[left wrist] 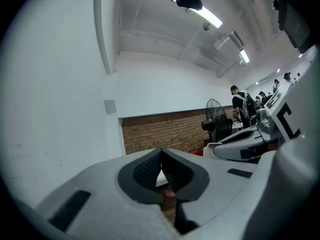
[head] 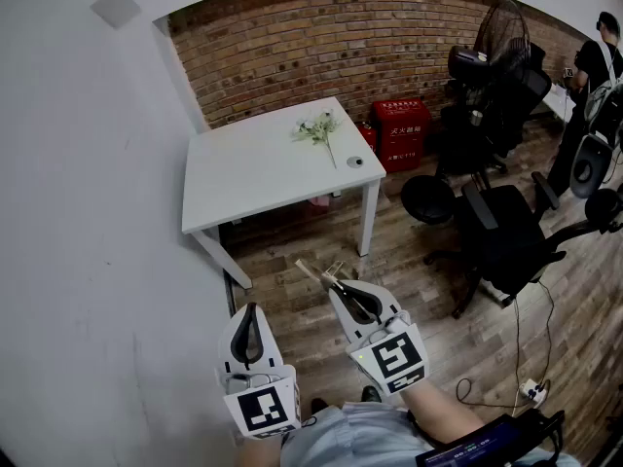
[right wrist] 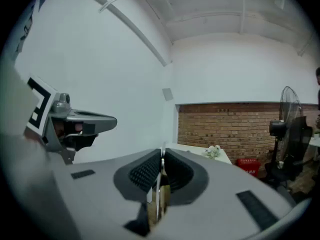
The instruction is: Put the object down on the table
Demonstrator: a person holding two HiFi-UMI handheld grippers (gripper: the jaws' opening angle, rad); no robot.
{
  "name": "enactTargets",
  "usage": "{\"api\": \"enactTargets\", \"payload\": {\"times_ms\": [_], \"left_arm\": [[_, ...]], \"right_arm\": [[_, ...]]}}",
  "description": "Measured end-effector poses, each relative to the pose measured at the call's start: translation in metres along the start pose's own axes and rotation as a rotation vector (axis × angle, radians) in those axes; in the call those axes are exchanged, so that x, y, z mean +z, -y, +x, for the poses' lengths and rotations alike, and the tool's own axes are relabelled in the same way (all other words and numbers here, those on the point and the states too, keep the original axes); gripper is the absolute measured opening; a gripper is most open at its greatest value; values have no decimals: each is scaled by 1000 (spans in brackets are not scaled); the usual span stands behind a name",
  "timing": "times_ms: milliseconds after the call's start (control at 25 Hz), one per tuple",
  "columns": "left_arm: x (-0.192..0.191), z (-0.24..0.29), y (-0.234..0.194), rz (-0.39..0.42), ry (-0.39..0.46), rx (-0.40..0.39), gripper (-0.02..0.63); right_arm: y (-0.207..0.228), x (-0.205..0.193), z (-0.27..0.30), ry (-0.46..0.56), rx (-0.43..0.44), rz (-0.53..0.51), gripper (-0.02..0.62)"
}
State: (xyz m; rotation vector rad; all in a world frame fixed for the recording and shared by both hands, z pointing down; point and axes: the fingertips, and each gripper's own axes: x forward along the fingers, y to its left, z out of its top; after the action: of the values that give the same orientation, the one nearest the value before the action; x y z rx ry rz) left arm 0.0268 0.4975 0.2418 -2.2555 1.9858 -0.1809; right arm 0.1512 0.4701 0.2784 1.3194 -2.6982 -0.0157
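Note:
My right gripper (head: 334, 282) is held over the wooden floor, well short of the white table (head: 243, 178). It is shut on a thin pale object (head: 313, 270) that pokes out past its tips toward the table. In the right gripper view the object (right wrist: 159, 194) stands as a flat, narrow strip pinched between the dark pads (right wrist: 145, 173); what it is I cannot tell. My left gripper (head: 250, 307) hangs lower left beside the white wall, shut with nothing in it; its pads (left wrist: 147, 170) meet at the tips. A sprig of white flowers (head: 316, 127) lies on the table.
A small round object (head: 355, 162) sits near the table's right edge. A red box (head: 401, 129) stands against the brick wall. Black office chairs (head: 501, 227) and a fan (head: 501, 37) crowd the right. A person (head: 594, 66) stands far right. A power strip (head: 531, 389) lies on the floor.

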Motion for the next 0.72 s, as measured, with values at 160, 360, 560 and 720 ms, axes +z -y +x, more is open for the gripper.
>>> {"api": "enactTargets", "payload": {"times_ms": [160, 360, 560, 720], "left_arm": [[0, 1, 1, 10, 3, 5, 9], [1, 1, 19, 24, -1, 12, 9], [-3, 2, 39, 24, -16, 20, 9], [-7, 6, 62, 1, -49, 16, 9]], "right_arm": [[3, 1, -1, 7, 3, -5, 31], [15, -2, -14, 25, 24, 15, 31], [29, -11, -24, 7, 41, 16, 32], [45, -21, -32, -6, 39, 35, 32]]}}
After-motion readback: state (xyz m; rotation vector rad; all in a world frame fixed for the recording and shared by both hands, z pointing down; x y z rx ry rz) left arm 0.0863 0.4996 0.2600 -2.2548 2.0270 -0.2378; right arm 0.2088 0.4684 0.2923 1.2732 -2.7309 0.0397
